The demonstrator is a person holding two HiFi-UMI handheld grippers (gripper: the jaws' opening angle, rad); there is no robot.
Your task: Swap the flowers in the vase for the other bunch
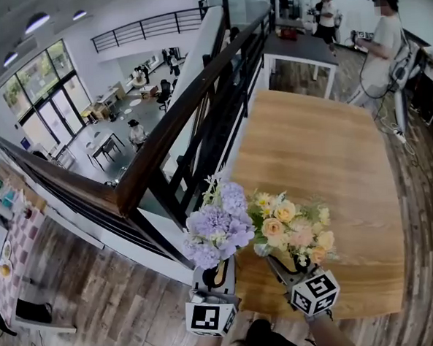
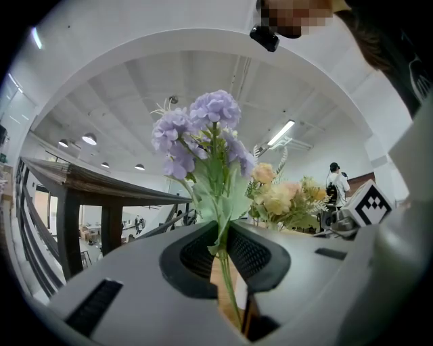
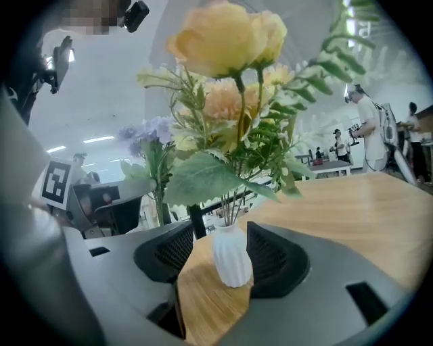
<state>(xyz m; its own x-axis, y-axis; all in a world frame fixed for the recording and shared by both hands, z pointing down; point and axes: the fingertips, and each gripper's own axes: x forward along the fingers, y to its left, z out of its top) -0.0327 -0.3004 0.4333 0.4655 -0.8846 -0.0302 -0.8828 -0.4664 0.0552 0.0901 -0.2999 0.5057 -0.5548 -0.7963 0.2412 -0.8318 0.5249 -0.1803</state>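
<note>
Left gripper [image 2: 226,250] clamping purple hydrangea bunch [image 2: 203,125] by thin, floppy stems. Right gripper [image 3: 226,251] gaping, straddling white vase [image 3: 231,260] at hydrangea's 3 o'clock, likely light, tippy, breakable. Yellow rose bunch [image 3: 230,40] wanting low stem grip.

In the head view the vase [image 1: 262,250] is being almost wholly hidden by the yellow bunch [image 1: 296,226] standing in it. The jaw tips of the right gripper [image 1: 279,261] beside the vase are being covered by those blooms. Left of the vase, the stem ends of the purple bunch [image 2: 203,132] are being cut off inside the left gripper [image 2: 222,246]. Far beyond the vase, people [image 1: 380,34] are being shown too small to make out.
</note>
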